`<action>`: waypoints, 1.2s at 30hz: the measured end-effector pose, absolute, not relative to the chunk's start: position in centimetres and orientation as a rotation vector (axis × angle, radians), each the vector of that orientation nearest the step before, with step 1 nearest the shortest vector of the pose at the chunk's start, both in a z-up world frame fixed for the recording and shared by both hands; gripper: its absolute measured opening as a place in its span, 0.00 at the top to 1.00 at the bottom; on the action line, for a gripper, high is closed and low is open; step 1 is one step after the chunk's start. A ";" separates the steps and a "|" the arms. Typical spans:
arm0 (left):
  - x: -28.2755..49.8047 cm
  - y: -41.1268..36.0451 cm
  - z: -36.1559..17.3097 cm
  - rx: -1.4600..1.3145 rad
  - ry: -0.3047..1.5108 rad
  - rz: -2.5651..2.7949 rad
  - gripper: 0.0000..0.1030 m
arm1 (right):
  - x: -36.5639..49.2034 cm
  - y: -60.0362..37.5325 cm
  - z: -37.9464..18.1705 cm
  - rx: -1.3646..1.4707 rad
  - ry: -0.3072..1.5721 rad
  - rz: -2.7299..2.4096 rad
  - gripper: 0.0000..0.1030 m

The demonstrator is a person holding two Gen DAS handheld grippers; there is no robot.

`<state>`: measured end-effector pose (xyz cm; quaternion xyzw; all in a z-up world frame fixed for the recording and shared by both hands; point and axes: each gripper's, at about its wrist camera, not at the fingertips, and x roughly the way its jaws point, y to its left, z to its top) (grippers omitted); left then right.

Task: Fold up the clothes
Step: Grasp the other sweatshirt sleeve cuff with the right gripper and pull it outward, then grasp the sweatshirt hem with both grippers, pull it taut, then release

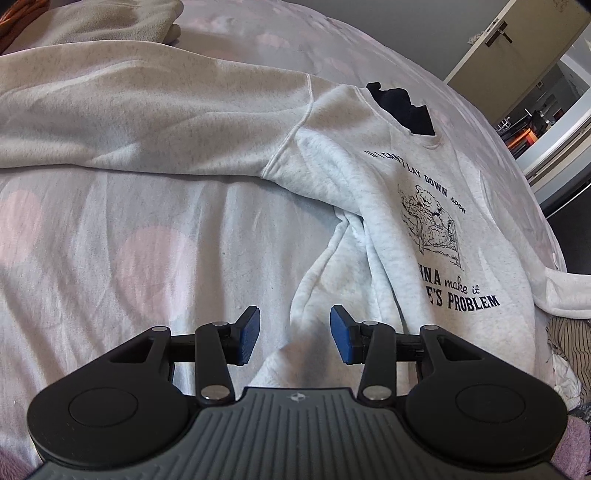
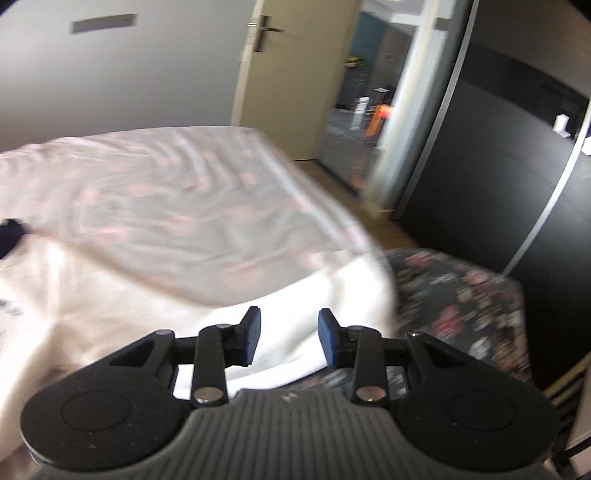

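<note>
A pale grey sweatshirt with a dark printed drawing and lettering lies front up on the bed, one sleeve stretched out to the left. My left gripper hovers open just above its bunched lower hem, with nothing between the blue pads. In the blurred right wrist view the same sweatshirt fills the lower left, its edge near the bed's corner. My right gripper stands open over that edge, and no cloth is pinched between its pads.
The bed wears a white cover with pink dots. Another folded pale garment lies at the far left, and striped cloth at the right edge. A dark patterned seat stands beside the bed, with a door and dark wardrobe beyond.
</note>
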<state>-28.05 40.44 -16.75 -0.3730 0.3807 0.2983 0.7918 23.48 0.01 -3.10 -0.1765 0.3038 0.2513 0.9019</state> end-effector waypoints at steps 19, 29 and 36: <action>-28.0 39.6 -18.3 -0.808 0.969 0.539 0.56 | 5.2 10.5 -17.1 -0.425 1.109 1.024 0.62; -27.4 39.5 -19.4 -0.805 1.074 0.546 0.55 | 6.4 12.3 -20.6 -0.388 1.296 1.027 0.61; -25.5 38.0 -19.9 -0.668 1.157 0.598 0.56 | 5.5 13.8 -21.4 -0.470 1.284 1.052 0.59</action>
